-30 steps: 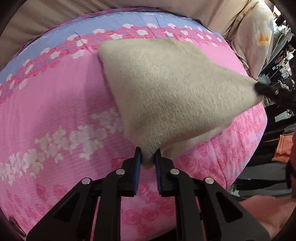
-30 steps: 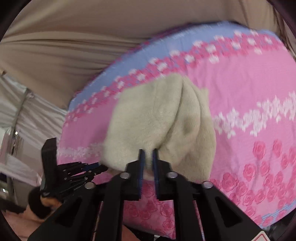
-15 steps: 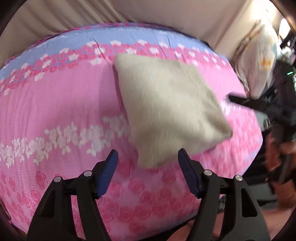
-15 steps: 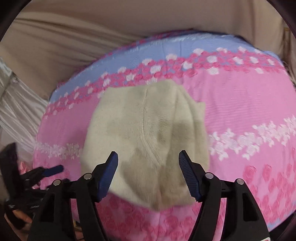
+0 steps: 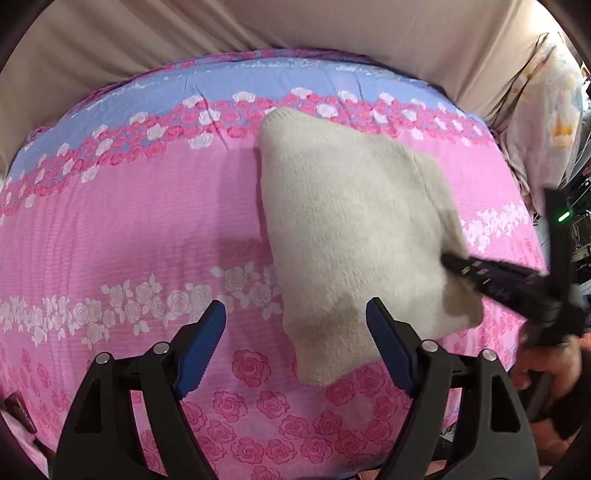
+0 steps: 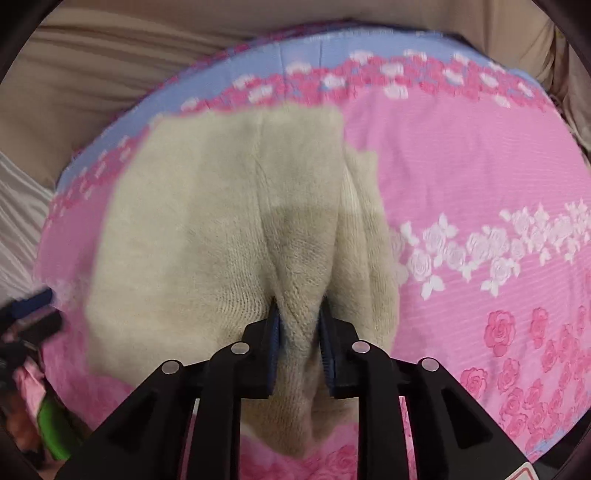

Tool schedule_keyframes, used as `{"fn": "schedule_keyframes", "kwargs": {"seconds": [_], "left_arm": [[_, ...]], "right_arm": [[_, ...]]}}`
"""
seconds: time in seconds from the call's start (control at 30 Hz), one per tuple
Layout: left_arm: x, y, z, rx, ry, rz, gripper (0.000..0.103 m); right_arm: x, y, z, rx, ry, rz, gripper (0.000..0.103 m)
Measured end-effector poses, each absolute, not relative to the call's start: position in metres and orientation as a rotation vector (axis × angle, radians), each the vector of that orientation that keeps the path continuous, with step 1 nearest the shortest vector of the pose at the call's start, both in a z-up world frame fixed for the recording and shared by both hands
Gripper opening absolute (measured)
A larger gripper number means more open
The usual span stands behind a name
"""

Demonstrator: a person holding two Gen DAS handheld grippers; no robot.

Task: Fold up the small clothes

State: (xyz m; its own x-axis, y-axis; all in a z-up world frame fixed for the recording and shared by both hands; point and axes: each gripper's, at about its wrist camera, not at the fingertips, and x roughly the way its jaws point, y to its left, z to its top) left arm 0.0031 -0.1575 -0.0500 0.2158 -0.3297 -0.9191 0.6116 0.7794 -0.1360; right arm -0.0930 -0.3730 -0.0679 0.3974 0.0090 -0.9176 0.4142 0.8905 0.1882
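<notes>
A folded beige knit garment (image 5: 351, 229) lies on the pink rose-print sheet (image 5: 129, 229). My left gripper (image 5: 295, 347) is open and empty, its blue pads either side of the garment's near corner, just above the sheet. My right gripper (image 6: 298, 325) is shut on a bunched fold of the beige garment (image 6: 221, 221) at its near edge. In the left wrist view the right gripper (image 5: 491, 277) shows as a blurred black shape at the garment's right edge.
A beige curtain (image 5: 258, 26) hangs behind the table. A pale floral cloth (image 5: 546, 110) hangs at the right. The sheet's blue border (image 5: 240, 81) runs along the far edge. A green object (image 6: 55, 428) and the left gripper (image 6: 33, 317) show at lower left in the right wrist view.
Both grippers let go of the garment and opened. The left stays open and has pulled back a little; the right has moved in and closed on the garment's near edge.
</notes>
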Motion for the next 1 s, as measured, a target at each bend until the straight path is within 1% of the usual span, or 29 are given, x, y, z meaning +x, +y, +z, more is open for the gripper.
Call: {"fn": "schedule_keyframes", "kwargs": {"seconds": [0.1, 0.17, 0.27, 0.33, 0.37, 0.4, 0.43, 0.47, 0.53, 0.57, 0.6, 0.67, 0.7, 0.73, 0.77, 0.8, 0.83, 0.9, 0.97, 1.0], "left_arm": [[0.004, -0.158, -0.057, 0.291, 1.199, -0.643, 0.076], [0.005, -0.160, -0.061, 0.292, 1.216, -0.638, 0.076], [0.004, -0.164, -0.064, 0.303, 1.214, -0.630, 0.076], [0.004, -0.168, -0.067, 0.313, 1.224, -0.629, 0.077], [0.005, -0.169, -0.069, 0.316, 1.228, -0.630, 0.077], [0.005, -0.170, -0.070, 0.320, 1.231, -0.632, 0.077], [0.006, -0.170, -0.070, 0.327, 1.234, -0.632, 0.077], [0.007, -0.170, -0.069, 0.329, 1.231, -0.631, 0.077], [0.011, -0.164, -0.064, 0.291, 1.216, -0.636, 0.079], [0.016, -0.161, -0.063, 0.258, 1.218, -0.634, 0.080], [0.022, -0.158, -0.064, 0.215, 1.231, -0.630, 0.080], [0.035, -0.157, -0.066, 0.140, 1.270, -0.625, 0.081], [0.042, -0.157, -0.068, 0.099, 1.284, -0.633, 0.081], [0.046, -0.159, -0.069, 0.079, 1.290, -0.633, 0.081], [0.053, -0.161, -0.070, 0.063, 1.298, -0.621, 0.081], [0.057, -0.162, -0.071, 0.060, 1.304, -0.609, 0.081], [0.061, -0.164, -0.070, 0.061, 1.309, -0.596, 0.081], [0.061, -0.166, -0.066, 0.058, 1.293, -0.607, 0.082], [0.060, -0.168, -0.063, 0.056, 1.265, -0.617, 0.085], [0.060, -0.170, -0.066, 0.050, 1.261, -0.621, 0.085]], "right_arm": [[-0.098, -0.368, -0.021, 0.404, 1.025, -0.258, 0.021], [-0.094, -0.363, -0.009, 0.363, 1.006, -0.240, 0.021], [-0.081, -0.366, -0.026, 0.391, 1.028, -0.212, 0.021], [-0.063, -0.369, -0.060, 0.362, 1.118, -0.224, 0.021], [-0.054, -0.371, -0.076, 0.358, 1.175, -0.230, 0.016], [-0.052, -0.375, -0.088, 0.378, 1.205, -0.222, 0.014], [-0.054, -0.379, -0.081, 0.409, 1.181, -0.226, 0.015], [-0.056, -0.381, -0.067, 0.435, 1.156, -0.231, 0.020], [-0.059, -0.385, -0.043, 0.426, 1.093, -0.249, 0.040], [-0.058, -0.389, -0.036, 0.420, 1.073, -0.255, 0.056], [-0.055, -0.394, -0.032, 0.418, 1.058, -0.259, 0.059], [-0.045, -0.407, -0.040, 0.441, 1.070, -0.256, 0.059], [-0.038, -0.413, -0.049, 0.471, 1.090, -0.247, 0.058], [-0.032, -0.417, -0.061, 0.507, 1.104, -0.230, 0.053], [-0.027, -0.417, -0.071, 0.533, 1.120, -0.212, 0.014], [-0.021, -0.418, -0.082, 0.554, 1.153, -0.194, 0.012], [-0.020, -0.418, -0.079, 0.565, 1.141, -0.198, 0.011], [-0.022, -0.412, -0.054, 0.536, 1.062, -0.184, 0.011], [-0.021, -0.411, -0.043, 0.463, 1.031, -0.204, 0.011], [-0.016, -0.413, -0.056, 0.427, 1.076, -0.215, 0.014]]}}
